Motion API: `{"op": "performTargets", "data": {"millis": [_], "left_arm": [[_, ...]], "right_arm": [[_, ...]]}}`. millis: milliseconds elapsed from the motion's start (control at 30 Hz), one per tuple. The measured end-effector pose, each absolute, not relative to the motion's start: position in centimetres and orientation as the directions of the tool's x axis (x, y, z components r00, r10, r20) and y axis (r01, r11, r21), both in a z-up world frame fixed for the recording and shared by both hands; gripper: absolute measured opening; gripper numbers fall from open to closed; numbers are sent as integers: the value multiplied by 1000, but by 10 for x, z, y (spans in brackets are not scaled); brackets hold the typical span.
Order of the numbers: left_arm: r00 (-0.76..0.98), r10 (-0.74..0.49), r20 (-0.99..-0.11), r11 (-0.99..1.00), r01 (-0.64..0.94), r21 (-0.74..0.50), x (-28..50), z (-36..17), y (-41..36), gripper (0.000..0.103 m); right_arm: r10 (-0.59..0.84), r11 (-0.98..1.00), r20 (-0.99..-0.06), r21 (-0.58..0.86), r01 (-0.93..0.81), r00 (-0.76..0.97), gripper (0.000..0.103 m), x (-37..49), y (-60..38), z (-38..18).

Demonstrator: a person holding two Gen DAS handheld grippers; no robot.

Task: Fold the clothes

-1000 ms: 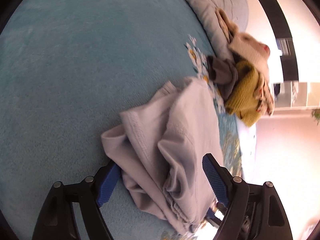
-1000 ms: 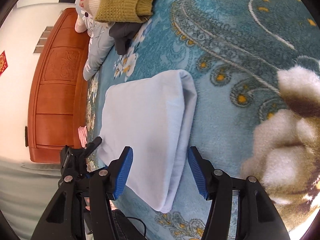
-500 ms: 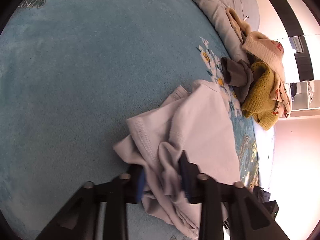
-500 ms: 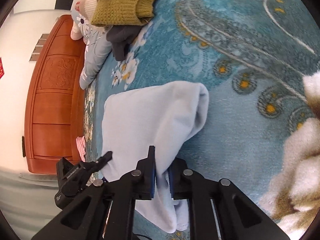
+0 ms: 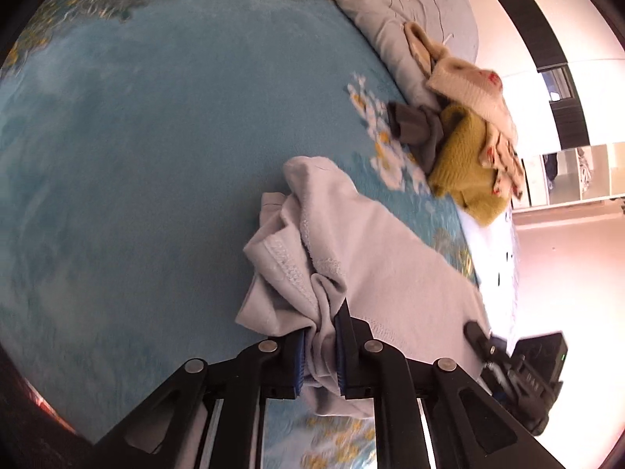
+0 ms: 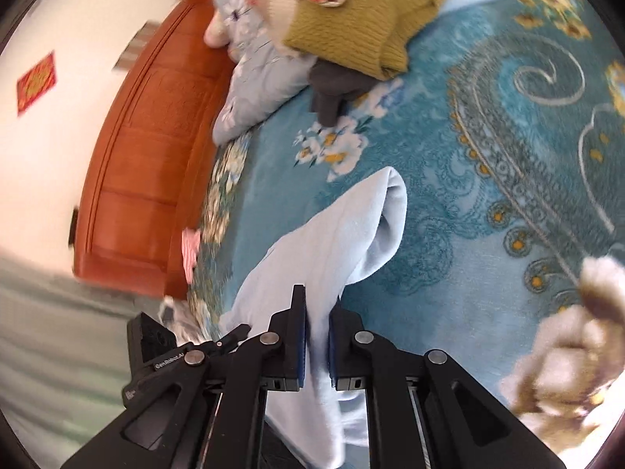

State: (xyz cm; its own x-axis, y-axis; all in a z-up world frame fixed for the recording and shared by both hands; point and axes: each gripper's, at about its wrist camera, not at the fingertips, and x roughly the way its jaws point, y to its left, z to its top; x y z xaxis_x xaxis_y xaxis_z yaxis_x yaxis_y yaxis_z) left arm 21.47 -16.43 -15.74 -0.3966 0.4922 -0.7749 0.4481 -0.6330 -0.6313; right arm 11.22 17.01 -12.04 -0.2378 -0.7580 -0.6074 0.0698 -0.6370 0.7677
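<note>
A pale blue-grey garment (image 5: 390,273) lies on the teal bed blanket (image 5: 136,136), its bunched hem end lifted. My left gripper (image 5: 322,320) is closing on that bunched end, and its blue pads press the cloth between them. In the right wrist view the same garment (image 6: 343,234) rises from the blanket as a folded strip. My right gripper (image 6: 317,305) is shut on its smooth end. Each gripper holds one end, and the cloth sags between them.
A pile with a mustard knit sweater (image 5: 465,168), a dark grey garment (image 5: 414,129) and a cream floral piece leans against a grey floral pillow (image 5: 390,11). A wooden headboard (image 6: 144,156) stands at the left. A fluffy beige patch (image 6: 566,344) lies at the right.
Both grippers went from wide open around the garment to shut on it, then rose, lifting its two ends off the blanket. The cloth now hangs stretched instead of lying flat.
</note>
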Motion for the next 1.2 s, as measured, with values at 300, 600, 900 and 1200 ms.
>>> {"op": "performTargets", "data": {"millis": [300, 600, 900, 1200], "left_arm": [[-345, 599, -723, -492, 553, -672, 241, -194, -176, 25], [-376, 505, -777, -573, 528, -627, 225, -192, -196, 61], [-321, 484, -814, -673, 458, -581, 197, -201, -171, 59], [-328, 375, -867, -762, 424, -490, 196, -171, -153, 12]], "right_arm": [[-711, -692, -687, 722, -27, -148, 9, 135, 200, -171], [-719, -679, -678, 732, -53, -150, 9, 132, 206, -183], [-731, -660, -668, 744, -106, -141, 13, 134, 205, -196], [-758, -617, -625, 780, -109, -183, 9, 136, 195, -184]]}}
